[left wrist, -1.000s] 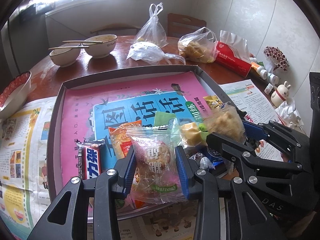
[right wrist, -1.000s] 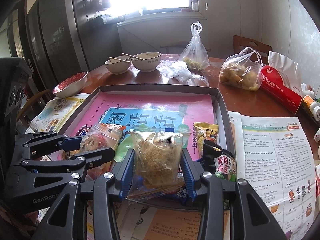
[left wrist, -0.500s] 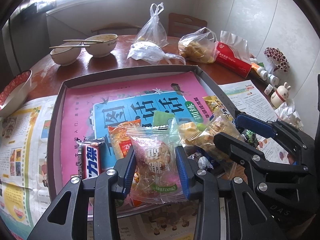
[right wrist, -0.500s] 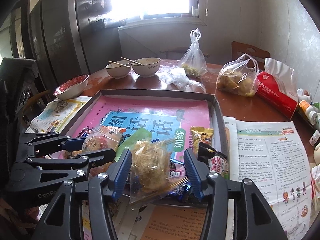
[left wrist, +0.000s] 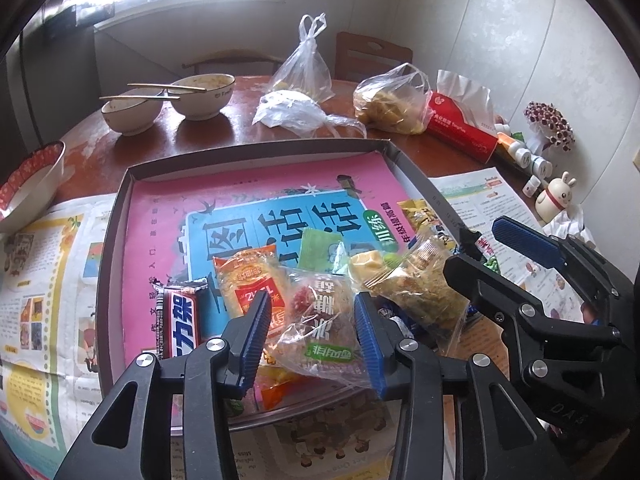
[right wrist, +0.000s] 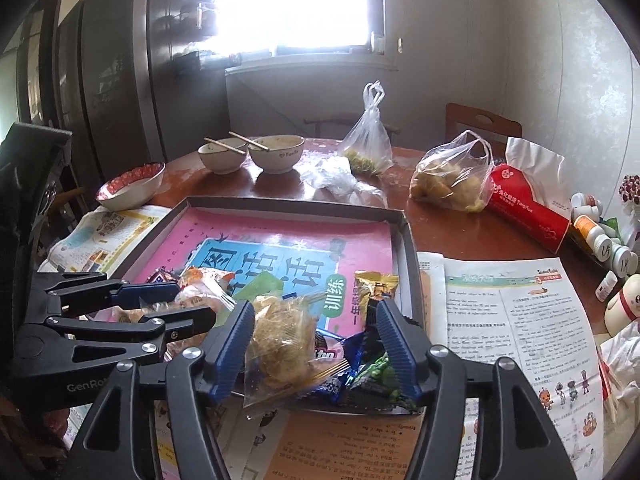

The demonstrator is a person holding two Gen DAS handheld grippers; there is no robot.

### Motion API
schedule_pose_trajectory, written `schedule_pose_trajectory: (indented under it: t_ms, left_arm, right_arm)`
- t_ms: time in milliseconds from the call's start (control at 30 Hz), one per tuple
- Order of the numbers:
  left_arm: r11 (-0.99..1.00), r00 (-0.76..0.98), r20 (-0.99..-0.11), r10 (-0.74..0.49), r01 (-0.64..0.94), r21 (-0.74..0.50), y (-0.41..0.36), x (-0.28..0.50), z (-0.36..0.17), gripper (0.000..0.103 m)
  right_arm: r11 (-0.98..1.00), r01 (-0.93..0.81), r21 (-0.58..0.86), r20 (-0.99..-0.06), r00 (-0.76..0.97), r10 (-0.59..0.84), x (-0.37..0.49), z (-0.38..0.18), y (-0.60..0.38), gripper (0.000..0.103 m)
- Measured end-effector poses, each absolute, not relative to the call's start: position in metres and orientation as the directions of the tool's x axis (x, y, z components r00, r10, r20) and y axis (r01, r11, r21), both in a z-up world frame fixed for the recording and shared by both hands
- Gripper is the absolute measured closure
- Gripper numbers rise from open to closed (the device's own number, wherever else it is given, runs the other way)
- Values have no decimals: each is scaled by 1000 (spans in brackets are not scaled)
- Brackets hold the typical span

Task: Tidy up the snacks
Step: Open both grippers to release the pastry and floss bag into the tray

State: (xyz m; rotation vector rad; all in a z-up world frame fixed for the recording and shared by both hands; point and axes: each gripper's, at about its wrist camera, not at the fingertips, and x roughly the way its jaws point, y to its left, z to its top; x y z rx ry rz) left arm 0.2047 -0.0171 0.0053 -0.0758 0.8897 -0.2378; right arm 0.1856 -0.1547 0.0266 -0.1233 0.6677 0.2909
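Jaws have just been opening around both packets; only the right view shows peas (right wrist: 374, 372).

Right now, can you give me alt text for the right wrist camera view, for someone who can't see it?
The right gripper, its blue-padded jaws just opened, straddles a clear packet of pale crumbly snack lying in a shallow grey tray lined with a pink and blue poster. The left gripper reaches in from the left over more wrapped snacks. Behind stand two white bowls with chopsticks.
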Motion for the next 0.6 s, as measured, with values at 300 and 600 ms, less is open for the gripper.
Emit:
schedule_pose_trajectory:
  t_ms: [300,600]
  left_arm:
    - [972,622,-748,-233,165,-166,-17,200,12,49]
    - [975,649,-727,-222,149,-165,-12,193,23,39]
  right_arm:
    - [960,-281,-9,-606,765,218,183,32,-162,33]
    - [962,-271,-14,-580,786,213,177,39,-163,29]
